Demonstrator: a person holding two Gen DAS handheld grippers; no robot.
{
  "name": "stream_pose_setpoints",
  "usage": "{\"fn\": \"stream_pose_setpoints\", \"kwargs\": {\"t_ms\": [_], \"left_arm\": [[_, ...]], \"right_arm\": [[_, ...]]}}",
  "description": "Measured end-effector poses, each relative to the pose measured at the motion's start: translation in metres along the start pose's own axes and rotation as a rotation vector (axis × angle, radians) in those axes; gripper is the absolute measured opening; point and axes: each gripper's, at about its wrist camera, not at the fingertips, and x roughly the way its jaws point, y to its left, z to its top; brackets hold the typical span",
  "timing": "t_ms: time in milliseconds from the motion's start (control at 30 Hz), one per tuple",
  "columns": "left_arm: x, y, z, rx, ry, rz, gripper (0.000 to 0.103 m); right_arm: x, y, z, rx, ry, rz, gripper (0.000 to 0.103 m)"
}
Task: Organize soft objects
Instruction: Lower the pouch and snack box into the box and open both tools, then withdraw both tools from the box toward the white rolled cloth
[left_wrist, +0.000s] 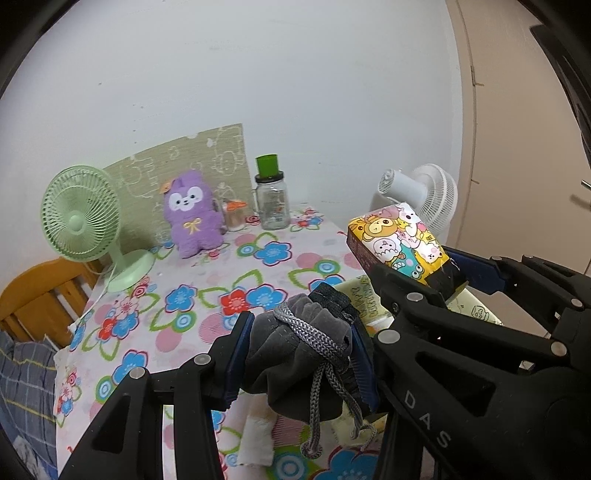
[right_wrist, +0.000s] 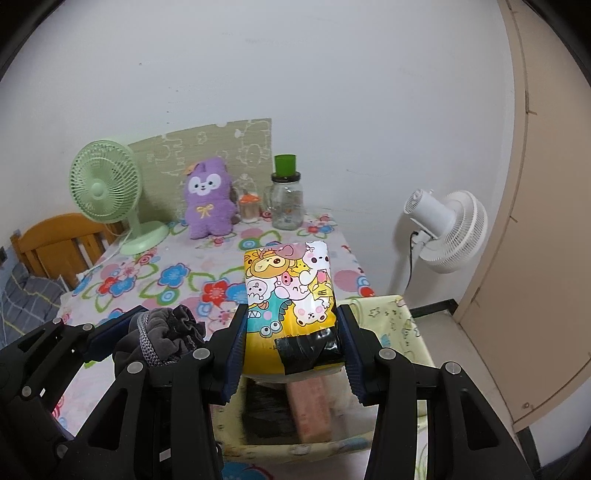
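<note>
My left gripper (left_wrist: 299, 354) is shut on a grey velvet drawstring pouch (left_wrist: 295, 362), held above the floral table; the pouch also shows in the right wrist view (right_wrist: 162, 339). My right gripper (right_wrist: 291, 350) is shut on a yellow cartoon-print tissue pack (right_wrist: 291, 295), held over a pale yellow fabric bin (right_wrist: 391, 317). The pack also shows in the left wrist view (left_wrist: 399, 240). The bin holds a pink pack (right_wrist: 310, 410) and a dark item (right_wrist: 266, 406). A purple plush toy (right_wrist: 208, 199) stands at the back of the table.
A green desk fan (right_wrist: 107, 188), a glass jar with a green cap (right_wrist: 287, 199) and a small mushroom jar (right_wrist: 248, 208) stand at the table's back. A white floor fan (right_wrist: 447, 229) stands right. A wooden chair (right_wrist: 55, 243) is left. A white cloth (left_wrist: 256, 439) lies near the table's front.
</note>
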Motion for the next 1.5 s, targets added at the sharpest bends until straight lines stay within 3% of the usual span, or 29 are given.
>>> {"fn": "stream_pose_setpoints", "kwargs": {"t_ms": [833, 900, 967, 1133, 1367, 1467, 1500], "left_arm": [[0.058, -0.044, 0.004, 0.035, 0.067, -0.077, 0.055], [0.062, -0.048, 0.003, 0.049, 0.07, -0.082, 0.058], [0.064, -0.051, 0.001, 0.066, 0.064, -0.065, 0.072], [0.07, -0.052, -0.002, 0.082, 0.072, -0.061, 0.081], [0.073, -0.05, -0.008, 0.096, 0.09, -0.049, 0.091], [0.071, -0.049, -0.009, 0.093, 0.087, -0.053, 0.094], [0.07, -0.049, -0.009, 0.09, 0.085, -0.054, 0.095]], "right_arm": [[0.05, -0.058, -0.015, 0.064, 0.088, -0.029, 0.05], [0.055, -0.061, -0.017, 0.068, 0.099, -0.031, 0.049], [0.06, -0.063, -0.019, 0.077, 0.115, -0.03, 0.049], [0.068, -0.063, -0.023, 0.078, 0.143, -0.016, 0.05], [0.074, -0.063, -0.027, 0.076, 0.178, -0.016, 0.061], [0.071, -0.062, -0.028, 0.078, 0.178, -0.033, 0.077], [0.069, -0.062, -0.029, 0.079, 0.175, -0.03, 0.079]]}}
